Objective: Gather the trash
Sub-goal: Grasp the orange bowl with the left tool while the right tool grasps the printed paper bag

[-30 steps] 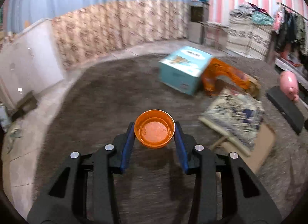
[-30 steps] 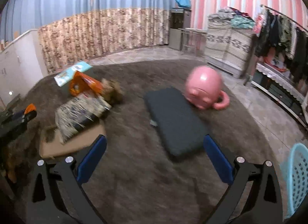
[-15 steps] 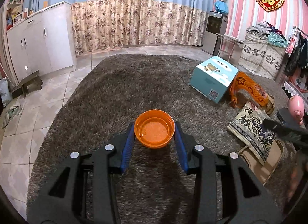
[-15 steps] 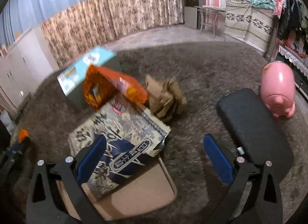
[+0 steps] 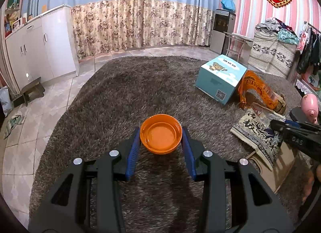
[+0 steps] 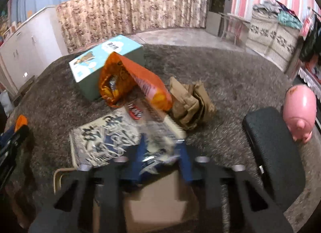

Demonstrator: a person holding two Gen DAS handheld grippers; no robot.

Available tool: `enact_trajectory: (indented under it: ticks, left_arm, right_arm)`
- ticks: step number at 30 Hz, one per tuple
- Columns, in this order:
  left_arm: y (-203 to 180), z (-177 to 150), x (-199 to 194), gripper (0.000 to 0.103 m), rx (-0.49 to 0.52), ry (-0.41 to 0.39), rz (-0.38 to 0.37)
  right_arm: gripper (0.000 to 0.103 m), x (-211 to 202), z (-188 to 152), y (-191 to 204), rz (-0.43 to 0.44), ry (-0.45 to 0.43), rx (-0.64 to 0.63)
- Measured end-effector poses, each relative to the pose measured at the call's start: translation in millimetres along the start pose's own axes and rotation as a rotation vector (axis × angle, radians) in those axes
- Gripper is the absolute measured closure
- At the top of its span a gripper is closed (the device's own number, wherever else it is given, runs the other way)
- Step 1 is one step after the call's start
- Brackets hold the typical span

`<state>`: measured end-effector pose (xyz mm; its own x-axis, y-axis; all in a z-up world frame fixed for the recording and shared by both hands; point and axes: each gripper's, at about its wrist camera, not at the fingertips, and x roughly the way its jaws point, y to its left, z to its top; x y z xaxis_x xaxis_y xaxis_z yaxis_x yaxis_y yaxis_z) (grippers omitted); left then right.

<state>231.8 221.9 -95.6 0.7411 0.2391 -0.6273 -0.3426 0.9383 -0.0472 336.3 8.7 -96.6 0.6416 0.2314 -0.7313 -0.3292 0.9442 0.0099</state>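
Note:
My left gripper is shut on an orange plastic bowl and holds it above the brown shag carpet. My right gripper has closed on the near edge of a blue and white printed snack bag lying on a flat cardboard sheet. Beyond it lie an orange snack bag, a crumpled brown paper bag and a light blue carton. The same pile shows at the right of the left wrist view, with the blue carton and the printed bag.
A black cushion and a pink piggy bank lie right of the pile. White cabinets and a small wooden stool stand on tiled floor to the left. A clothes rack stands at the far right.
My right gripper swung left from the black cushion to the trash pile, dropped down and closed its wide-open jaws onto the printed bag. My left gripper kept holding the orange bowl.

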Motion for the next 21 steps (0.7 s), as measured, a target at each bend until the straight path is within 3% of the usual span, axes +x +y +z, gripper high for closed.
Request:
enact_trajectory:
  ticks: [5, 13, 18, 21]
  left_arm:
    - [0.9, -0.5, 2.4, 0.064, -0.001, 0.001, 0.005]
    - [-1.2, -1.7, 3.1, 0.064, 0.012, -0.008, 0.015]
    - [-16.2, -1.9, -10.8, 0.064, 0.071, -0.05, 0.054]
    - [-31.0, -2.8, -30.7, 0.064, 0.068, -0.06, 0.003]
  right_arm:
    - [0.097, -33.0, -10.5, -21.0, 0.001, -0.052, 0.029]
    - [0.099, -104.3, -49.4, -81.3, 0.021, -0.136, 0.158]
    - [0.099, -156.8, -68.5, -120.7, -0.018, -0.207, 0.191]
    - [0.099, -186.0, -81.9, -153.8, -0.036, -0.248, 0.245]
